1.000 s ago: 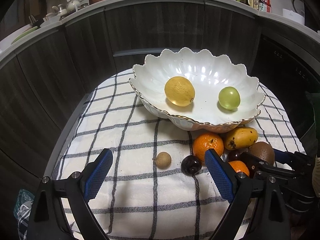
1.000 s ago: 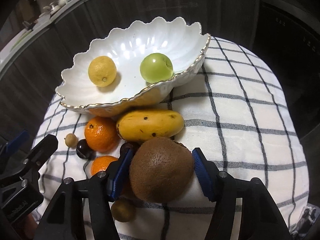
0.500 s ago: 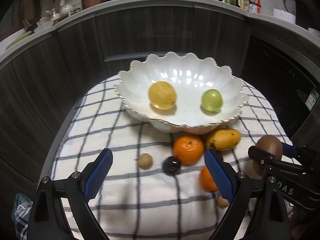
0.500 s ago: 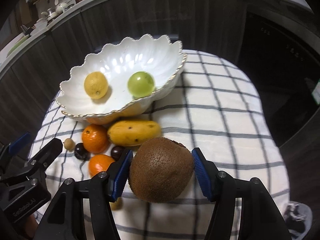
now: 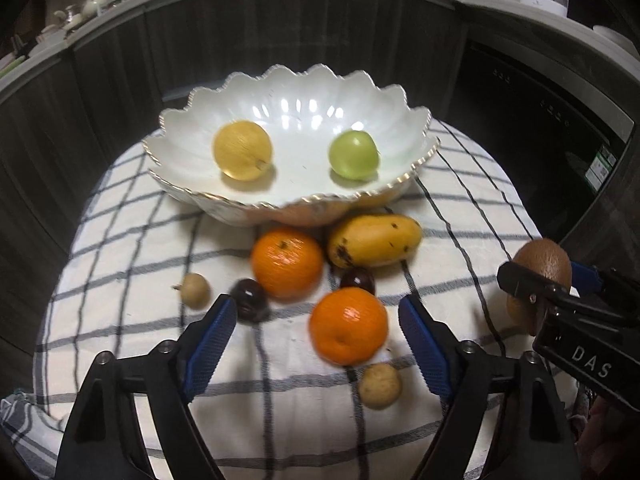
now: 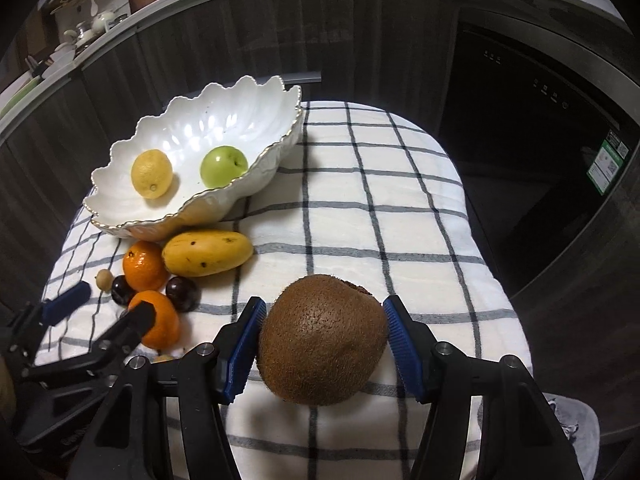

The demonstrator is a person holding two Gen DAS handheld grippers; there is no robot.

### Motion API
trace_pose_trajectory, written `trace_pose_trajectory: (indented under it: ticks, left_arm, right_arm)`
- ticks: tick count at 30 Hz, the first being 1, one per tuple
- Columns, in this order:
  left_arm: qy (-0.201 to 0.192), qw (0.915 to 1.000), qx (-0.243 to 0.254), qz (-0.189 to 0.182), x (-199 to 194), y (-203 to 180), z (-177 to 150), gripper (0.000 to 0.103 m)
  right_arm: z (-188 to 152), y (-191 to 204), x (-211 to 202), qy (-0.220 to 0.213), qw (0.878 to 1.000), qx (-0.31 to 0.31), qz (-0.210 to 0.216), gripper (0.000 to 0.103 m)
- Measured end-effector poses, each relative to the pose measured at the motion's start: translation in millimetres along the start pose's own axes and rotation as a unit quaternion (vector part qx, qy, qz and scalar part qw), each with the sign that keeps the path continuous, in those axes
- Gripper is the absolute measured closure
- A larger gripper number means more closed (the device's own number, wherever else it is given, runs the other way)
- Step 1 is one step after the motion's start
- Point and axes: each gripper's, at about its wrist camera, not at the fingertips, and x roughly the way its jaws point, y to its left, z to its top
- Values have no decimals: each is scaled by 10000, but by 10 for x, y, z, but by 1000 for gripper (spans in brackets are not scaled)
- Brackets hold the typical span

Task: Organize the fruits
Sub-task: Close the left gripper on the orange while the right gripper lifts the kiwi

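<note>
A white scalloped bowl (image 5: 392,104) (image 6: 276,120) holds a lemon (image 5: 242,156) (image 6: 151,174) and a green apple (image 5: 353,155) (image 6: 222,165). In front of it on the checked cloth lie a mango (image 5: 374,240) (image 6: 207,253), two oranges (image 5: 287,263) (image 5: 349,325), two dark plums (image 5: 251,300) (image 5: 357,280) and two small tan fruits (image 5: 195,290) (image 5: 379,385). My right gripper (image 6: 322,330) is shut on a brown kiwi (image 6: 322,338) (image 5: 544,262), held above the cloth. My left gripper (image 5: 318,330) is open around the near orange.
The fruits rest on a small round table under a white checked cloth (image 6: 380,220). Dark cabinet fronts (image 5: 120,80) curve behind it, with a dark appliance (image 6: 532,128) to the right. The right half of the cloth holds no fruit.
My right gripper lifted the kiwi off the cloth and drew back. My left gripper moved right and forward, so the near orange now sits between its open fingers.
</note>
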Motion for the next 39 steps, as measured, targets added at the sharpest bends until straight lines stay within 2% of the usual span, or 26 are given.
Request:
trace_pose_trajectory:
  ticks: [6, 8, 12, 21, 39]
  left_arm:
    - [200, 9997, 71, -70, 156, -77, -30, 40]
    - [253, 9996, 116, -46, 196, -101, -48, 42]
    - [276, 9994, 189, -127, 226, -137, -85, 57]
    - [252, 9993, 263, -86, 194, -172, -89, 58]
    - [-311, 9994, 177, 35, -262, 35, 206, 59]
  right_arm:
    - [-38, -11, 51, 65, 10000, 28, 34, 42]
    - [-48, -9, 59, 79, 10000, 31, 50, 42]
    - [-60, -1, 65, 95, 9999, 16, 77, 42]
    - [-65, -3, 66, 106, 9999, 23, 73, 42]
    - [145, 143, -161, -153, 9996, -68, 208, 42]
